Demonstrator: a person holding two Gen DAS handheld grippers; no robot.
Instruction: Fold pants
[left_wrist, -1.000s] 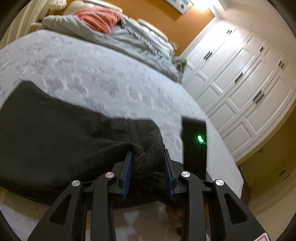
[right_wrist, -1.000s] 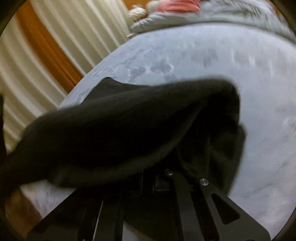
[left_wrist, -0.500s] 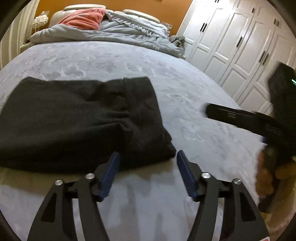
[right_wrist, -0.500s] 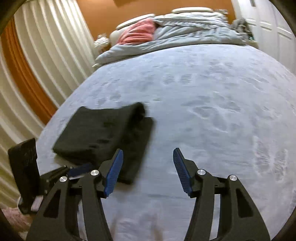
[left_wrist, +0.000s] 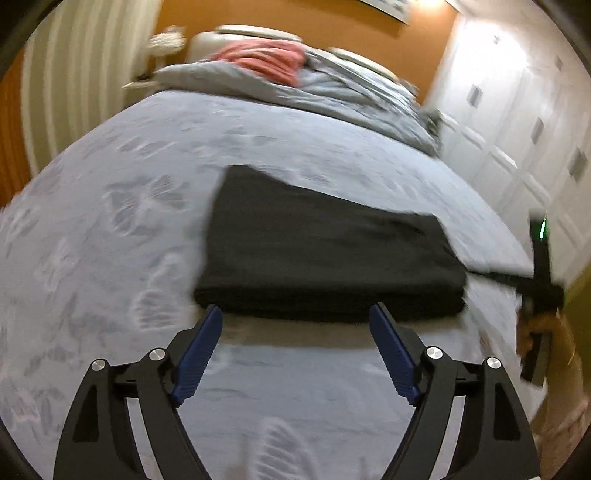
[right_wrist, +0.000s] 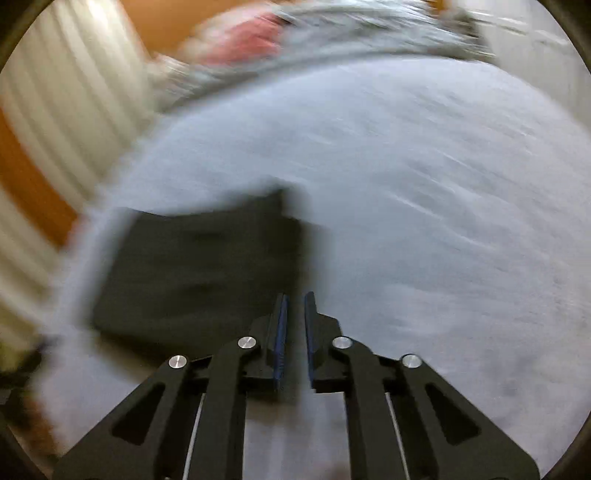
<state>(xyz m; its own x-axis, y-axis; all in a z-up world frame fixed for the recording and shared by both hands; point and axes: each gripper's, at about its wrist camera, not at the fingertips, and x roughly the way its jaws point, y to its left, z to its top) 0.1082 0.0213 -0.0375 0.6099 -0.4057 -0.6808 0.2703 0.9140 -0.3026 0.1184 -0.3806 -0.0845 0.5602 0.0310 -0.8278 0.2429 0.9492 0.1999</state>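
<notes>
The black pants (left_wrist: 325, 254) lie folded in a flat rectangle on the grey bedspread (left_wrist: 110, 192). My left gripper (left_wrist: 295, 314) is open and empty, just in front of the near edge of the pants. In the blurred right wrist view the pants (right_wrist: 199, 269) lie to the left. My right gripper (right_wrist: 293, 301) has its jaws nearly together with nothing between them, at the near right corner of the pants. The right gripper also shows in the left wrist view (left_wrist: 539, 280), held by a hand at the bed's right edge.
A rumpled grey duvet (left_wrist: 314, 88) and a pink blanket (left_wrist: 266, 61) lie at the head of the bed. White wardrobe doors (left_wrist: 517, 122) stand on the right, curtains (left_wrist: 74, 85) on the left.
Both grippers let go of the pants and drew back. The left gripper opened and shifted left along the near edge. The right gripper opened, then closed empty and swung.
</notes>
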